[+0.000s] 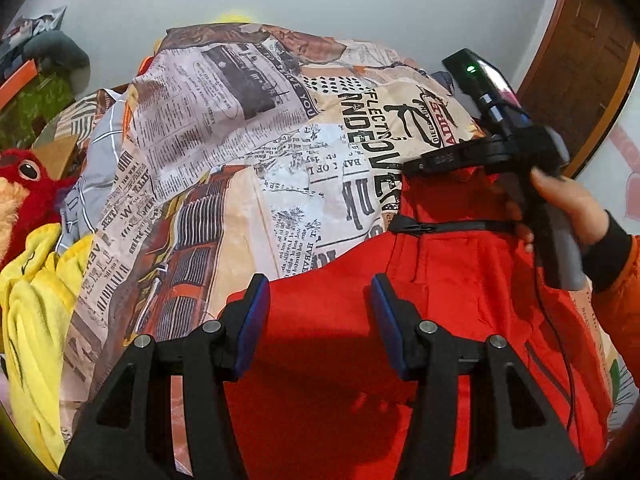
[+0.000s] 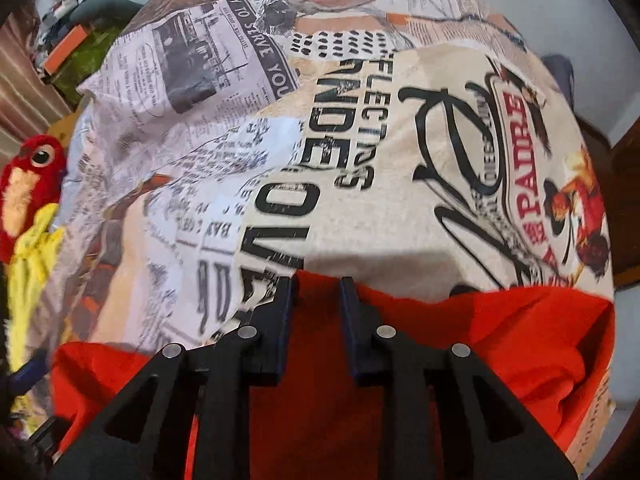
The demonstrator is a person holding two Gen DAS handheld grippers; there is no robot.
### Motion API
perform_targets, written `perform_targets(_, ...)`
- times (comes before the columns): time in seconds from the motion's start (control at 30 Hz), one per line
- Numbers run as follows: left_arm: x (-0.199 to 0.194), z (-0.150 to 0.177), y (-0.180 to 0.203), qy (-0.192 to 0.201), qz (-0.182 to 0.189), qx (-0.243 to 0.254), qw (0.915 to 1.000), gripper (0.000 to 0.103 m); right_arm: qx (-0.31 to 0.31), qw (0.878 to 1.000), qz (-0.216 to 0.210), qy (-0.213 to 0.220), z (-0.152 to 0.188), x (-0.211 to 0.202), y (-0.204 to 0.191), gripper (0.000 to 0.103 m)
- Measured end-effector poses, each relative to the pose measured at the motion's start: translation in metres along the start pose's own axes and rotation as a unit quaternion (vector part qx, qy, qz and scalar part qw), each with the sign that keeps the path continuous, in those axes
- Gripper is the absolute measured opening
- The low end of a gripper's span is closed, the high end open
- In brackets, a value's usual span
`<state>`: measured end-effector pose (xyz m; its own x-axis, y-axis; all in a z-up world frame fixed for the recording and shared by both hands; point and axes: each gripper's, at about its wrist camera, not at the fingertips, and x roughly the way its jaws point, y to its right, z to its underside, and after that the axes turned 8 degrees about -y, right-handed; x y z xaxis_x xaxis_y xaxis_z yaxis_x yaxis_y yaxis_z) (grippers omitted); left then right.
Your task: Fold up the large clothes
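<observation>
The smooth red jacket (image 1: 340, 340) lies on a bed's newspaper-print cover (image 1: 224, 184), its black zip (image 1: 448, 226) running crosswise; left tongs (image 1: 316, 304) hover half open above it, empty; right tongs (image 2: 316, 300) pinch its upper edge, nearly closed

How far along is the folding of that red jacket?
Early on. The red jacket lies spread on the newspaper-print bedspread, with no neat fold visible. The right gripper has narrowed around its far edge; whether it pinches is unclear. The left gripper hovers open above it. The folding itself remains.
</observation>
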<state>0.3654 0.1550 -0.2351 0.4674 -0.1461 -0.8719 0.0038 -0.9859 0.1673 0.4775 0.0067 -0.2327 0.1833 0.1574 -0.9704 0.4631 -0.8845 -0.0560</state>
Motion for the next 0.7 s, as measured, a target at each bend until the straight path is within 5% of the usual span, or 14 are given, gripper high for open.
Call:
perform_targets(0.17,-0.002,-0.002,0.001,-0.007,-0.002,-0.004,1.0,0.052,0.011,1.0,-0.009,0.024,0.004,-0.002,0.005,0.008)
perform_targets(0.4,-0.028,0.001,0.012,-0.006,-0.017,-0.008,0.9998,0.052,0.051,0.993,-0.04,0.098,0.038,-0.089,0.042,0.007)
perform_targets(0.57,-0.054,0.017,0.027,-0.005,-0.018,-0.009,0.9998,0.052,0.049,0.987,-0.042,0.147,0.101,-0.172,0.068,0.007)
perform_targets(0.7,-0.066,0.035,0.036,-0.009,-0.012,-0.015,0.9998,0.052,0.05,0.986,-0.048,0.152,0.15,-0.194,0.076,0.007)
